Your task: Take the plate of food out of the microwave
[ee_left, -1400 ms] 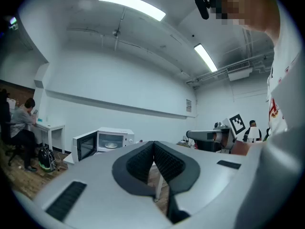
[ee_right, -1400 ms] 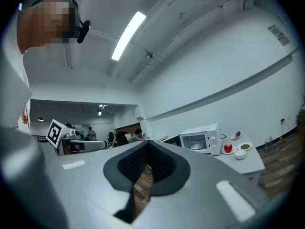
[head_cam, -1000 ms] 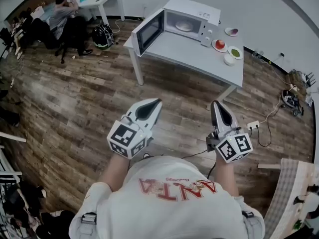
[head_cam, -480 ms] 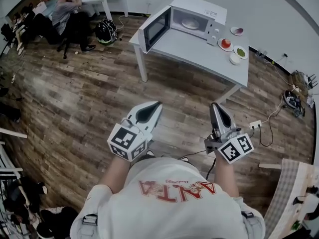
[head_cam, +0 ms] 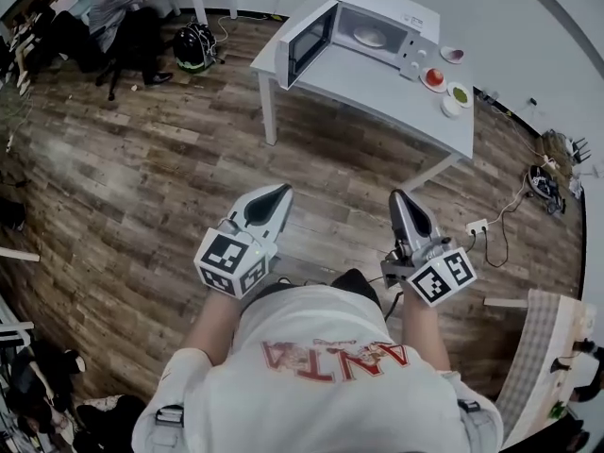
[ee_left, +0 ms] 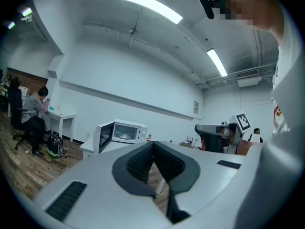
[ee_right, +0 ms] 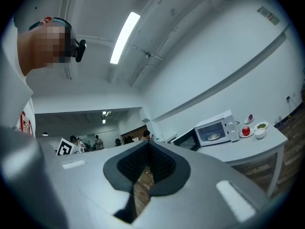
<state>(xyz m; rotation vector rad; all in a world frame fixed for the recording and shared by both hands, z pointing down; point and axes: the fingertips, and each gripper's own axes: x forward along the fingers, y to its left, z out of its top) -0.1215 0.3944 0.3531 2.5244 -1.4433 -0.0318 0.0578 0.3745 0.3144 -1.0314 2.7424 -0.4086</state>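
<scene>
The plate of food (head_cam: 369, 37) sits inside the microwave (head_cam: 396, 17), on the floor of its cavity, at the far end of the white tabletop (head_cam: 377, 88). It lies well apart from both claws, with a wide stretch of wooden floor (head_cam: 142, 177) in between. From where the person stands, it lies straight ahead and a little to the right. The microwave door (head_cam: 307, 45) is swung out on its left-hand hinge, so the mouth of the cavity faces back towards the person. The left claw (head_cam: 274, 194) and the right claw (head_cam: 400, 201) are both held low in front of the body, tips aimed at the tabletop. Each is pressed together with nothing between its jaws. The plate is round, so it favours no angle of approach; what matters is the door. It stands on the left claw's side, while the right claw lines up more nearly with the open cavity and looks slightly nearer to it. To my eye the right claw has the straighter way in, though neither can reach until the person crosses the floor. A few small dishes (head_cam: 444, 88) sit just right of the microwave.
</scene>
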